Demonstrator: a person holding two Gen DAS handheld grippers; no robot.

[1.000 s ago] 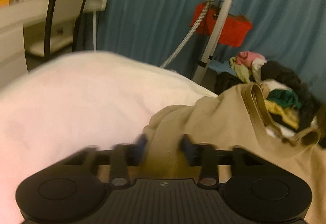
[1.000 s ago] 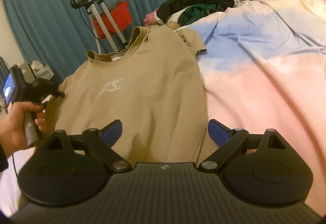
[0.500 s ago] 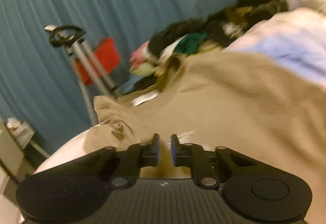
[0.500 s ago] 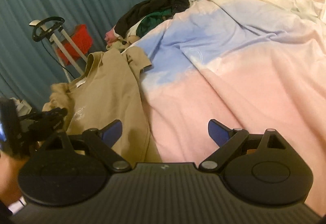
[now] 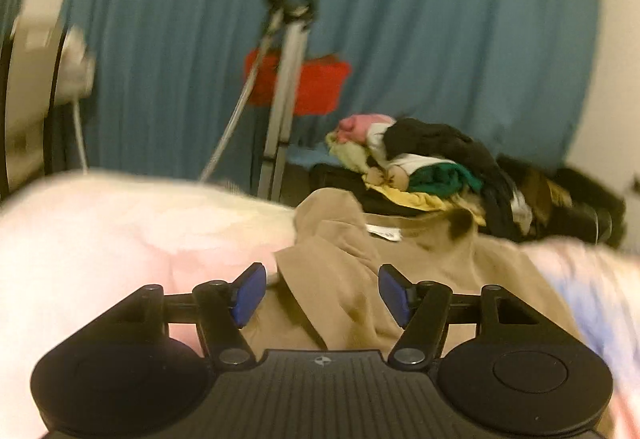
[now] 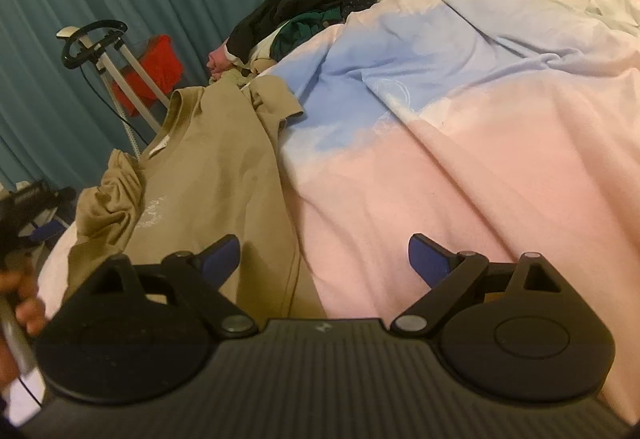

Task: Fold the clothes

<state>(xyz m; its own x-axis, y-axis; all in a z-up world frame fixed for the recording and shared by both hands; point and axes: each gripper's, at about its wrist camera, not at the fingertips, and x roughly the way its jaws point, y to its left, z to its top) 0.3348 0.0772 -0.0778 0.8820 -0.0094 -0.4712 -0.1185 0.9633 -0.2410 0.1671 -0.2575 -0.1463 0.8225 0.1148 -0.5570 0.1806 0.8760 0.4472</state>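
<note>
- Both tongs stand wide apart and grip nothing: our left gripper (image 5: 322,293) hovers over the bunched sleeve, our right gripper (image 6: 324,259) over the near right edge.
- Lying face up on the pink-and-blue duvet (image 6: 460,167), the tan T-shirt (image 6: 216,167) has its left sleeve (image 6: 108,199) crumpled inward, its collar to the far end, beside the heap of clothes (image 5: 432,163).
- We judge the fold is crisp only if that sleeve is smoothed flat and pinched by one layer.
</note>
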